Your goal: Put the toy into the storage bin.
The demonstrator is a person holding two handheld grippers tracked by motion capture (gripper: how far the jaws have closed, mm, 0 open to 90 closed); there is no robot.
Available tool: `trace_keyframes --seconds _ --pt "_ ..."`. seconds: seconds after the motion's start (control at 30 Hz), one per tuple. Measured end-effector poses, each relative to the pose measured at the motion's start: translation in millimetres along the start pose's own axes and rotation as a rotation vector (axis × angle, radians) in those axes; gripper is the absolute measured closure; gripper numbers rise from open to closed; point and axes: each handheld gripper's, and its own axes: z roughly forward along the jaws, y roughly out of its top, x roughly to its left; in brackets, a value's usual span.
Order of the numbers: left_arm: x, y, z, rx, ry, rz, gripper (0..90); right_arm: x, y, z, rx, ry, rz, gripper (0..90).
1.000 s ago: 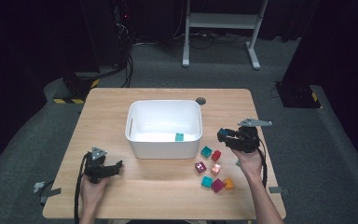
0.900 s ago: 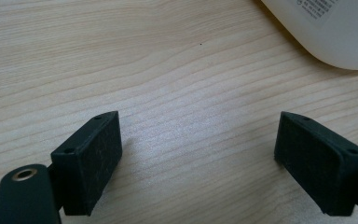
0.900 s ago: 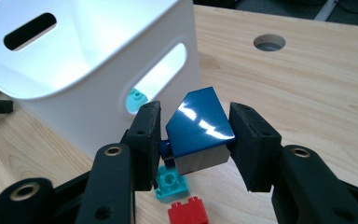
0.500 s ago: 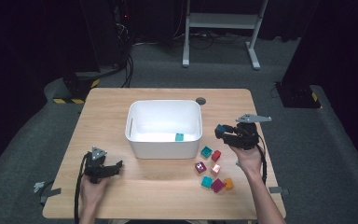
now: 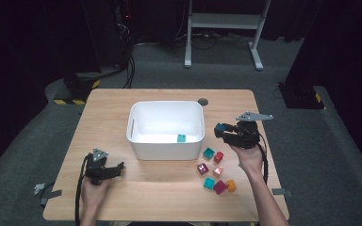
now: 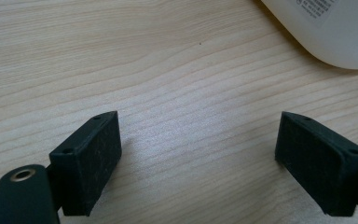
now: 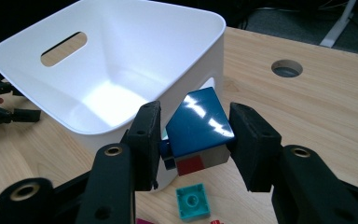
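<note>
Right gripper [image 7: 191,140] is clenched on a blue block [image 7: 198,123], held clear of the tabletop [image 5: 169,197] just right of the white bin [image 5: 166,106] and about level with its rim. The block sits tilted between the jaws, pinched by its sides, with a red and pale face showing beneath. A teal block [image 5: 181,138] already lies inside the bin, and a loose cluster of blocks [image 5: 215,173] lies on the tabletop right of the bin's front corner. Left gripper [image 6: 200,154] rests released near the bin's front left, nothing between its jaws. The risk I see is the crooked grip: the block could twist out and drop short of the bin. Carried too low, it could also knock the bin's near wall and shove the bin.
</note>
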Motion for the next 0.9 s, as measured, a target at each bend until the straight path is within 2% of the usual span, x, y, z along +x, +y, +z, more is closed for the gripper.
trace_keyframes --seconds 0.9 --pt "0.0 0.3 0.4 0.0 -0.003 0.002 14.0 16.9 33.4 3.5 -0.038 0.073 -0.029 55.5"
